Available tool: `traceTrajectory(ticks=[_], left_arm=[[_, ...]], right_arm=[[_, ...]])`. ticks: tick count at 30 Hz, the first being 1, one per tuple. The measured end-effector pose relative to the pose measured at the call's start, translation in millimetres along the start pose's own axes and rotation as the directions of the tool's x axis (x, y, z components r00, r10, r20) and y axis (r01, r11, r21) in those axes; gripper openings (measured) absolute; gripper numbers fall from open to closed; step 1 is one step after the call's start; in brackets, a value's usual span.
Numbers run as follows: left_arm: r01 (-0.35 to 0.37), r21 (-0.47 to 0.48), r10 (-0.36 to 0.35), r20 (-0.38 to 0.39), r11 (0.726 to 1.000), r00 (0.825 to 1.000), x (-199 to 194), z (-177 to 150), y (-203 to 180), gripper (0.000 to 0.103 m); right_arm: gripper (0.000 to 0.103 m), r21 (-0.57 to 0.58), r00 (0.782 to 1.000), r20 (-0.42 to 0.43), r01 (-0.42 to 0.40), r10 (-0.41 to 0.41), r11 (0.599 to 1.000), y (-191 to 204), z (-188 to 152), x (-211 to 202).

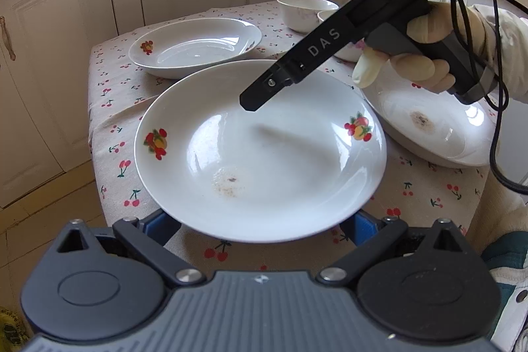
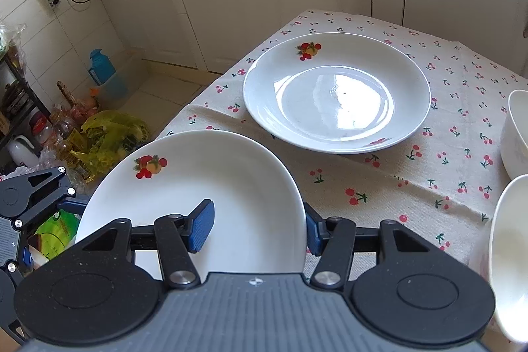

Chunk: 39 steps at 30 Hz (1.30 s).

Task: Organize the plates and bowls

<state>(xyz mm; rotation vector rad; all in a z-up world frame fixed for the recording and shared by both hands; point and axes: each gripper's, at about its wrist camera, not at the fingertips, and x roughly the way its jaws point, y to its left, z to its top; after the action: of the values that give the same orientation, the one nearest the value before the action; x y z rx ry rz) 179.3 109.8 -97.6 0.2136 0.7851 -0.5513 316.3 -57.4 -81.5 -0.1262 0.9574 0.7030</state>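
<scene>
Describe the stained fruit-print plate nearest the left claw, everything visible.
The plate is round, white, glossy and ceramic-looking, with a shallow well and sloping rim. Two red-and-orange fruit decals sit on opposite sides of the rim, and a brownish speckled stain marks the well. It sits over the cherry-print tablecloth, its near rim covering the open left claw's fingertips. The open right claw straddles its rim, one blue pad inside, one outside. Contact cannot be told.
</scene>
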Motion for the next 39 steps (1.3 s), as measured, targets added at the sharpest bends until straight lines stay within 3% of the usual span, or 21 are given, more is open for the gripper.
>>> traceTrajectory(ticks=[16,22,24,30,39], left_arm=[[-0.004,0.002,0.004,0.006,1.000,1.000,6.5,3.0,-0.8,0.100],[-0.003,-0.008,0.003,0.013,1.000,1.000,3.6,2.1,-0.7,0.100],[-0.013,-0.011,0.014,0.020,1.000,1.000,-1.0,1.0,-2.9,0.099],[-0.069,-0.047,0.071,0.050,0.997,0.996,-25.4,-3.5,-14.3,0.100],[-0.121,-0.133,0.139,0.135,0.984,0.981,-59.5,-8.0,-55.0,0.102]], right_arm=[[0.064,-0.002,1.000,0.006,0.016,-0.016,1.000,-4.6,1.3,3.3],[0.080,-0.059,0.999,0.012,0.030,-0.029,0.998,5.5,0.1,-3.6],[0.089,-0.078,0.999,0.032,0.041,-0.039,0.996,9.7,-0.8,-12.8],[0.103,-0.116,0.991,0.118,0.076,-0.062,0.990,20.1,-12.1,-56.8],[0.103,-0.098,0.970,0.206,0.154,-0.131,0.983,26.9,-68.2,-121.0]])
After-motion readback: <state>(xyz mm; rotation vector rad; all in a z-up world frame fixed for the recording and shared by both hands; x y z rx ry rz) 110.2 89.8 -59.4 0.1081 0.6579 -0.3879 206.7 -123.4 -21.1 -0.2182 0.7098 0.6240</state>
